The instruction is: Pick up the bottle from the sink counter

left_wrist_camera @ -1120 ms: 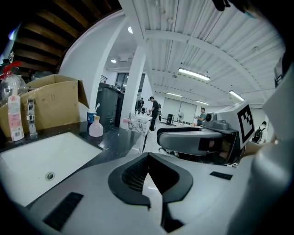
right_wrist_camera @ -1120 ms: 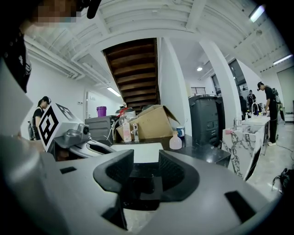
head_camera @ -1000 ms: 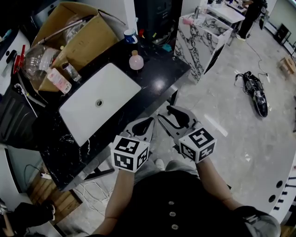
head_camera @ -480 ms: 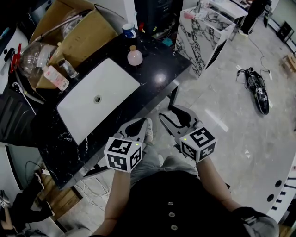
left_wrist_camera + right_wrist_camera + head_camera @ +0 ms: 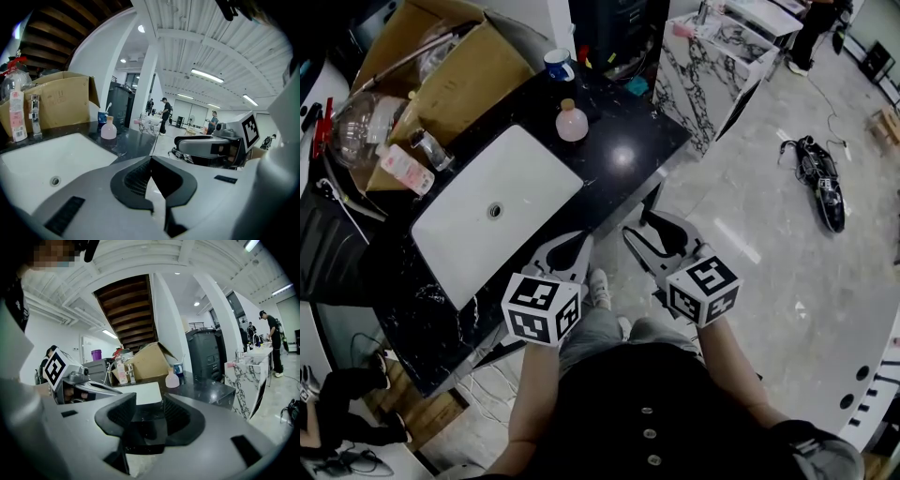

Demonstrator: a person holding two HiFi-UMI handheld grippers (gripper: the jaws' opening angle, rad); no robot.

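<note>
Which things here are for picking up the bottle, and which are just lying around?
For the job:
- pink bottle
- black sink counter it stands on
- left gripper, fingers together
- right gripper, fingers apart and empty

Just lying about:
- cardboard box
- blue cup
- faucet
- white sink

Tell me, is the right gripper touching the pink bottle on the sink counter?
Apart. The head view shows the right gripper off the near edge of the black counter, while the pink bottle stands at its far side, bare counter between them.
</note>
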